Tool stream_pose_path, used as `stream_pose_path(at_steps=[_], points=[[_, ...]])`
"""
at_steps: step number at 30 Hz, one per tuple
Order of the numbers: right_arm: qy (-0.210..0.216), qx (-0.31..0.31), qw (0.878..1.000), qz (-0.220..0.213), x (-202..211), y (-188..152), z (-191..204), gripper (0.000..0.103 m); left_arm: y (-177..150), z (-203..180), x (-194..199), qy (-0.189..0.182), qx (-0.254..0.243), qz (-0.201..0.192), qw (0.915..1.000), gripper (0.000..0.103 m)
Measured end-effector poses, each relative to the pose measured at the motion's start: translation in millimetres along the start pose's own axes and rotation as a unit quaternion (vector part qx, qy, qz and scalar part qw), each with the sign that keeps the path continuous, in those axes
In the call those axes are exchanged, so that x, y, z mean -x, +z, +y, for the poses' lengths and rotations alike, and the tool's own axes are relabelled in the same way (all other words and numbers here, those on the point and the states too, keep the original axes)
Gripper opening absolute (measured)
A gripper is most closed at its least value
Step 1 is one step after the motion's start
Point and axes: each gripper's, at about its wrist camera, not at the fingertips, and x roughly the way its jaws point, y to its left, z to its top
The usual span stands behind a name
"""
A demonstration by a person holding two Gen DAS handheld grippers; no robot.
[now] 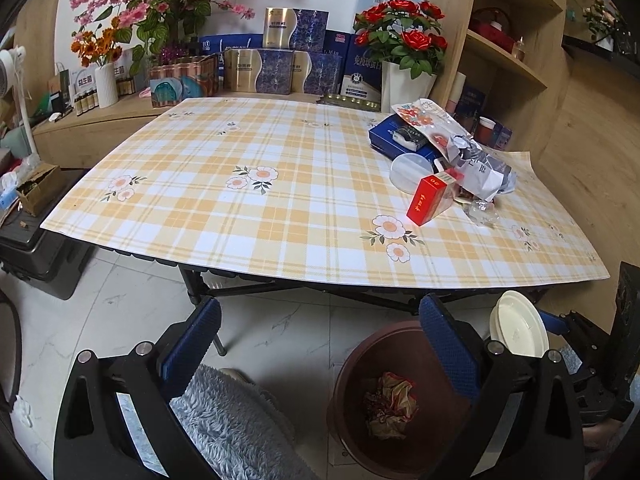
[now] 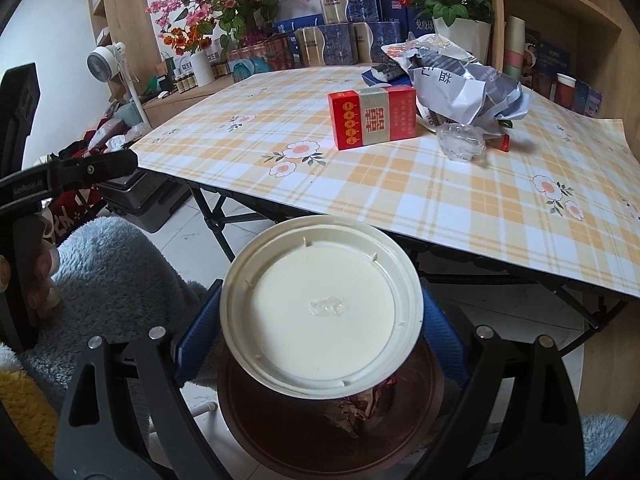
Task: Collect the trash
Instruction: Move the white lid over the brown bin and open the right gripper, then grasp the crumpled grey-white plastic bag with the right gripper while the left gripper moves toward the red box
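The left gripper (image 1: 320,344) hangs below the near edge of the desk (image 1: 280,220) with its 2 blue-padded jaws wide apart and nothing between them. Beside it on the floor stands the round dark-brown plastic bin (image 1: 360,364), a crumpled red-and-gold wrapper (image 1: 390,404) lying at its bottom.

The right gripper (image 2: 320,340) has its jaws clamped on the round cream-white plastic lid (image 2: 324,312), held by opposite points of the rim, directly above the bin's mouth. The lid looks light, thin and a little springy (probably smooth enough to slip), so the rim is the sound place to pinch.

On the desk, toward its far right corner, the rest waits: a red-and-gold rectangular carton (image 2: 372,118), stiff and easily squeezed across its narrow sides; crumpled grey-white printed paper (image 2: 468,88), soft, graspable anywhere; and a crushed clear plastic piece (image 2: 460,142), likely slick.
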Motion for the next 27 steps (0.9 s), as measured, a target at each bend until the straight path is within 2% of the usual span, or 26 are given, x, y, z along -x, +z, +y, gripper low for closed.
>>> stream_pose_path(at_steps=[2,4,11,22,27], points=[[0.005,-0.002,1.0,-0.001,0,0,-1,0.091,-1,0,-1,0.001,-0.003,0.001,1.0,0.097],[0.017,-0.003,1.0,-0.003,1,0,0,0.096,-1,-1,-1,0.002,-0.006,0.002,1.0,0.097],[0.016,-0.007,1.0,-0.012,4,2,-1,0.097,-1,-3,-2,0.006,-0.009,0.004,0.9999,0.097],[-0.026,-0.051,0.998,-0.028,11,4,-21,0.097,0,-3,-1,0.009,-0.007,0.003,0.9999,0.097],[-0.057,-0.094,0.993,-0.032,22,12,-43,0.097,8,-6,-1,-0.016,-0.015,0.001,0.9998,0.097]])
